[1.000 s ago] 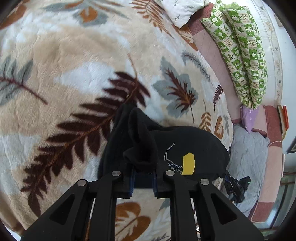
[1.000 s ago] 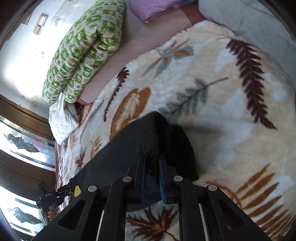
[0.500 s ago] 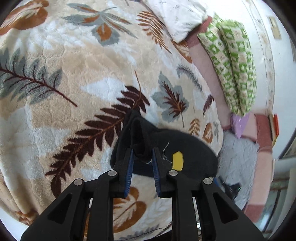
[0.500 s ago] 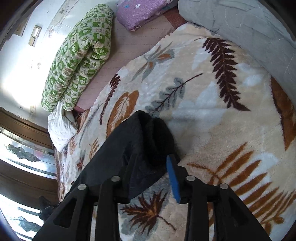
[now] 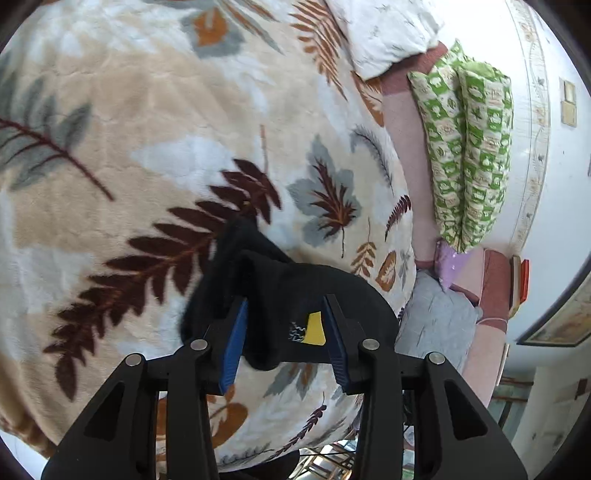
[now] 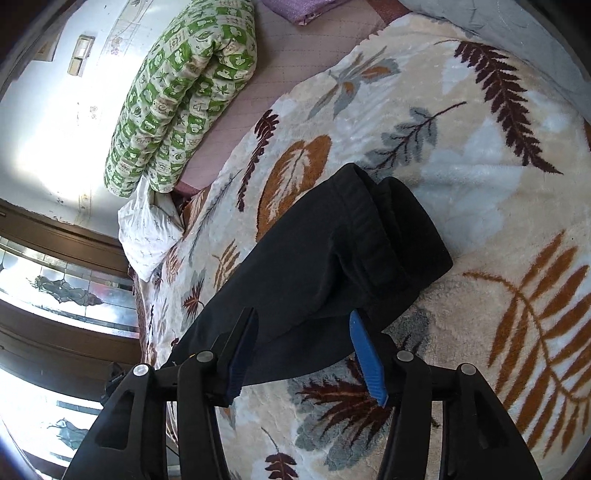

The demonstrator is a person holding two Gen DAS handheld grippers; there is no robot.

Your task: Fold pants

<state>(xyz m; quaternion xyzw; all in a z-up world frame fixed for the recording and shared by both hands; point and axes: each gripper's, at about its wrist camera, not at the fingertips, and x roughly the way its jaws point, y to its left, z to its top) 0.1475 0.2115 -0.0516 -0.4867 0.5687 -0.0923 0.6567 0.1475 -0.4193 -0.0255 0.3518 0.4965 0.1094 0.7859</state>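
The black pants [image 6: 325, 254] lie folded on the leaf-patterned blanket [image 6: 480, 184]. In the right wrist view their ribbed end points away from me, one layer over another. In the left wrist view the pants [image 5: 280, 291] show a yellow patch [image 5: 314, 328] between my fingers. My left gripper [image 5: 283, 343] is open, its blue pads either side of the bunched cloth without pinching it. My right gripper [image 6: 303, 354] is open just above the near edge of the pants.
A green-patterned rolled quilt [image 5: 469, 155] lies along the wall on the pink mattress. A white pillow [image 5: 384, 29] and a grey quilt [image 5: 436, 325] sit at the blanket's edges. A purple cloth [image 6: 299, 7] lies beyond the green quilt [image 6: 184, 88].
Both grippers were shut on the pants a second ago. The right one opened first, then the left, and the pants now lie let go on the blanket.
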